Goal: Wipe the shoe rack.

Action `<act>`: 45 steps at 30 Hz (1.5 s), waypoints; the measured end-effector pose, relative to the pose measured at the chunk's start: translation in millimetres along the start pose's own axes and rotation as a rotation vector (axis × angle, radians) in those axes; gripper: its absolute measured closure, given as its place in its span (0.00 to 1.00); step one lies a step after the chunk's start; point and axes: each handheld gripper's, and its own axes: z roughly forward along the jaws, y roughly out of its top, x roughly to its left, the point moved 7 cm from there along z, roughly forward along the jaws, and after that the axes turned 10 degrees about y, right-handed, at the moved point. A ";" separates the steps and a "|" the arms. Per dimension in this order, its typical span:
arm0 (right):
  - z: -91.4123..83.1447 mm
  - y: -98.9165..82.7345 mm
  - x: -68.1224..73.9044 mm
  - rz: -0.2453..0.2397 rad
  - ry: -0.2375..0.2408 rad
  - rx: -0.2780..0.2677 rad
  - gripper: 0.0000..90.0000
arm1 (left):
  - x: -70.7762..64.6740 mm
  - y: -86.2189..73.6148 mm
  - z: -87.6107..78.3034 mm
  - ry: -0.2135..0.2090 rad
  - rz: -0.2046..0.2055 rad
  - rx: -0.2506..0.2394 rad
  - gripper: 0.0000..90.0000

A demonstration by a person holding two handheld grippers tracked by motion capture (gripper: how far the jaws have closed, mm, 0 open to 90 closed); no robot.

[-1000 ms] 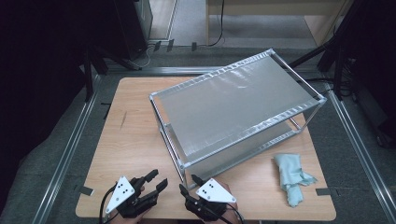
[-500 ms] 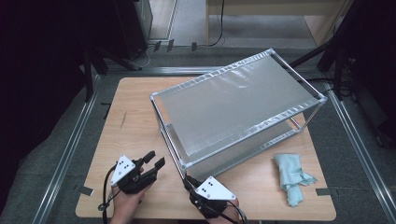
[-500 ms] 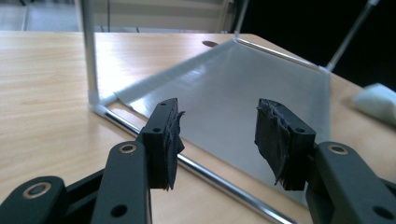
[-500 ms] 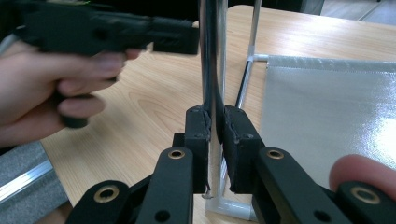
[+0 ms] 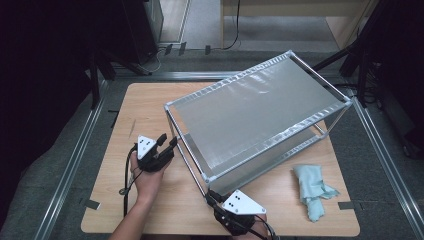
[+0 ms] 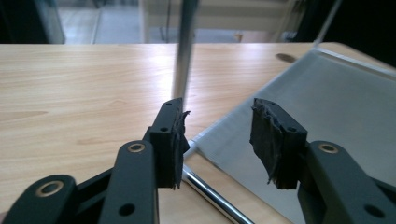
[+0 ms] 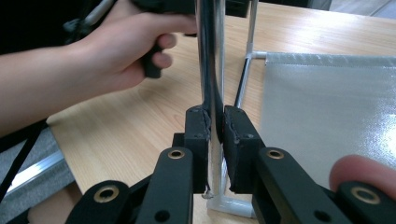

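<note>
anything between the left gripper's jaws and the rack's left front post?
Nothing lies between. In the left gripper view the left gripper is open, the rack's upright post just beyond its left pad and the bottom rail running under the gap. High view agrees.

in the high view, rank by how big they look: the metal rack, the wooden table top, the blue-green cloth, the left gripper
1. wooden table top
2. metal rack
3. and 4. blue-green cloth and left gripper: they look about alike, the cloth perhaps slightly bigger, so no firm order.
</note>
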 end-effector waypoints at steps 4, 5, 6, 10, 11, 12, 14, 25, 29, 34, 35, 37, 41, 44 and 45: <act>-3.2 -1.1 0.6 -0.003 0.017 0.010 0.91 | 7.6 5.0 16.1 0.072 0.009 0.019 0.72; -3.9 -1.3 0.8 -0.003 0.022 0.012 0.91 | 9.1 6.2 20.0 0.074 0.019 0.023 0.74; -5.4 -1.7 0.9 -0.005 0.031 0.018 0.91 | 9.0 7.5 22.3 0.069 0.029 0.023 0.75; -7.8 -2.4 1.1 -0.008 0.034 0.022 0.91 | 4.0 8.9 24.2 0.036 0.077 0.019 0.88; -8.2 -2.6 0.9 -0.013 0.032 0.024 0.91 | 3.2 8.4 23.2 0.040 0.093 0.018 0.90; -9.2 -2.8 0.6 -0.019 0.027 0.028 0.91 | 3.5 8.3 22.4 0.038 0.103 0.018 0.91; -11.6 -3.5 -0.3 -0.032 0.022 0.030 0.91 | 4.4 6.6 17.9 0.036 0.116 0.019 0.91; -36.9 -6.4 -32.1 0.012 -0.086 0.017 0.91 | 20.1 -10.6 -22.9 0.020 0.113 0.009 0.92; -46.9 -6.9 -49.0 0.054 -0.143 0.005 0.91 | 19.9 -19.3 -42.5 -0.005 0.120 0.005 0.92; -58.5 -7.8 -69.2 0.089 -0.214 0.002 0.91 | 13.7 -31.2 -69.8 -0.059 0.128 0.008 0.92; -60.3 -7.7 -73.0 0.096 -0.227 0.001 0.91 | 12.1 -33.6 -75.6 -0.067 0.126 0.010 0.92; -63.1 -7.7 -79.3 0.105 -0.248 0.001 0.91 | 7.5 -39.0 -86.3 -0.086 0.131 0.004 0.92; -68.2 -7.6 -91.9 0.123 -0.297 -0.002 0.91 | -1.9 -47.9 -105.4 -0.123 0.135 -0.001 0.92; -71.6 -6.8 -101.1 0.128 -0.337 0.004 0.91 | -11.9 -56.4 -122.1 -0.175 0.141 -0.012 0.92; -72.6 -6.7 -104.1 0.137 -0.351 0.005 0.91 | -14.9 -58.5 -125.5 -0.192 0.145 -0.021 0.91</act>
